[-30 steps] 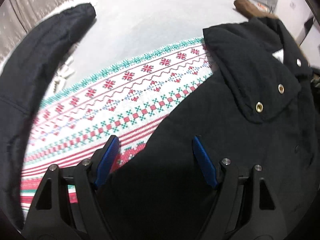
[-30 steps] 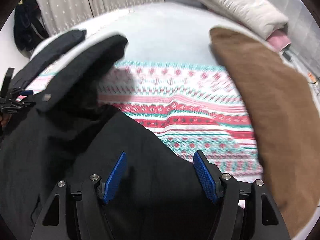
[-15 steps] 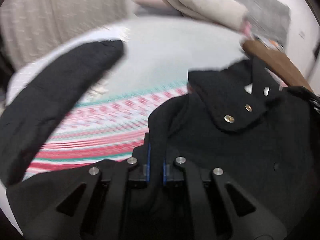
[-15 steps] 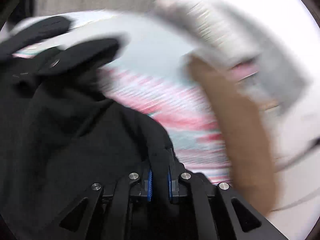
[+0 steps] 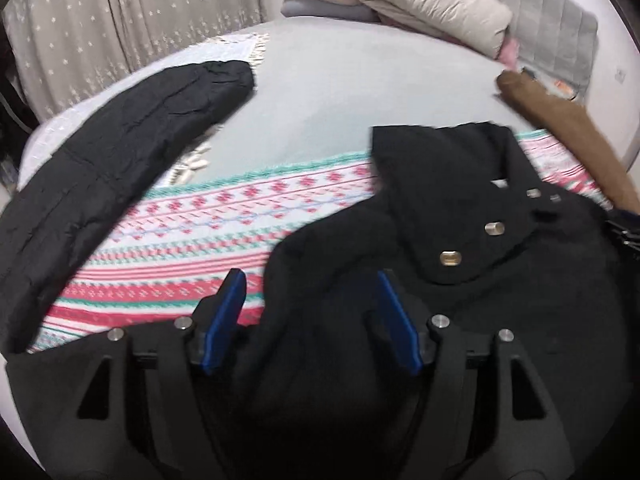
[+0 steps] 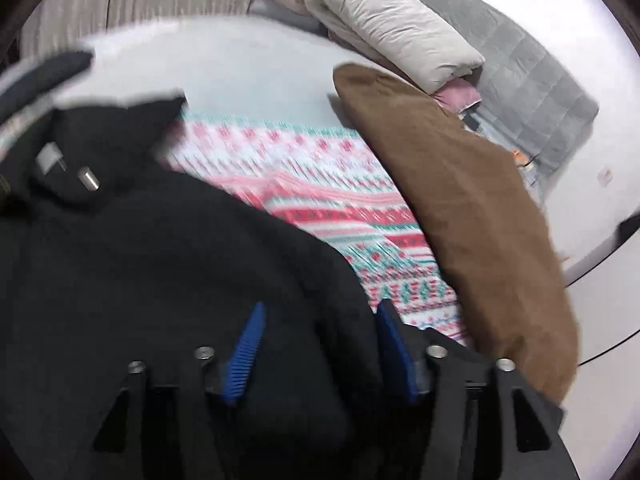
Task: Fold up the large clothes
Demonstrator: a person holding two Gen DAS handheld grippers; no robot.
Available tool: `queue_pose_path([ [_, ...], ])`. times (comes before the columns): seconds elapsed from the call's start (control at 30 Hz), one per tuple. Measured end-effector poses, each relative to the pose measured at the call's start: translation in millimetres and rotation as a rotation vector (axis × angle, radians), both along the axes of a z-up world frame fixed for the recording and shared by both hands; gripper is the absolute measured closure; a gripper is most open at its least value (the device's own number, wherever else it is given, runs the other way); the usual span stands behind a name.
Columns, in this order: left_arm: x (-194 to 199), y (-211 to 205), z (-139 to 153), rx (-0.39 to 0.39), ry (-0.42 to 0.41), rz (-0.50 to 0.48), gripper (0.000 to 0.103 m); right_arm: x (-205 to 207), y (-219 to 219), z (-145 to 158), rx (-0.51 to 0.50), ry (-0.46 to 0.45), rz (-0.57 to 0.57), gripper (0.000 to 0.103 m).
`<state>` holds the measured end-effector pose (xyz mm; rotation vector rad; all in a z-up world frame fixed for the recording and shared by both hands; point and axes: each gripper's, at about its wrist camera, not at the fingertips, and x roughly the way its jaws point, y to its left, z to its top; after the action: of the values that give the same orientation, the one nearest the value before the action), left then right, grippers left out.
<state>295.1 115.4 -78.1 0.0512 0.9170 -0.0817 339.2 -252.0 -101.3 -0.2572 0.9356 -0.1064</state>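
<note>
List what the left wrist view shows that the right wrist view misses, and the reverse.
Left wrist only: the black coat's long sleeve laid out full length across the bed, and the star-dotted curtain.

Right wrist only: the full spread of the brown fabric piece, and the white floor beside the bed.

Both: the black coat, the red, white and green patterned blanket, the folded cream quilt, and an open gripper: left gripper, right gripper.

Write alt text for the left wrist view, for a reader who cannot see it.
The open left tool hovers over the shoulder of a black coat spread on a bed, its blue fingers apart with fabric between them. The coat's sleeve stretches left across a red, white and green patterned blanket; folded bedding sits beyond.
</note>
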Motion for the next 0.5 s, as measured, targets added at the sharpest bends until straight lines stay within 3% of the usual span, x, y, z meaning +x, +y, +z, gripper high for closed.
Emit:
queue_pose_path([
  [0.1,-19.6,-14.0,2.1,-0.051,-0.001,-0.025,0.028,-18.3,8.5,22.2,0.145,-0.039,0.029,0.038],
  [0.13,-26.8,-16.6,0.9,-0.069,-0.01,-0.04,0.022,-26.1,17.0,25.4,0.191,-0.049,0.04,0.033],
  [0.2,-40.3,-21.1,-9.5,-0.099,-0.004,-0.072,0.02,-43.5,28.9,25.1,0.284,-0.063,0.082,0.024],
  [0.3,-48.2,-17.1,-43.4,-0.113,0.11,-0.074,0.02,-61.3,45.9,7.1,0.351,-0.03,0.132,0.02],
  [0.4,-62.7,-1.5,-47.5,-0.155,0.124,-0.037,0.02,-70.2,50.8,-32.5,0.335,0.058,0.102,0.019],
  [0.5,-89.7,16.5,-23.9,-0.188,0.144,-0.015,0.02,-84.0,49.0,-40.6,0.289,0.019,0.098,0.019],
])
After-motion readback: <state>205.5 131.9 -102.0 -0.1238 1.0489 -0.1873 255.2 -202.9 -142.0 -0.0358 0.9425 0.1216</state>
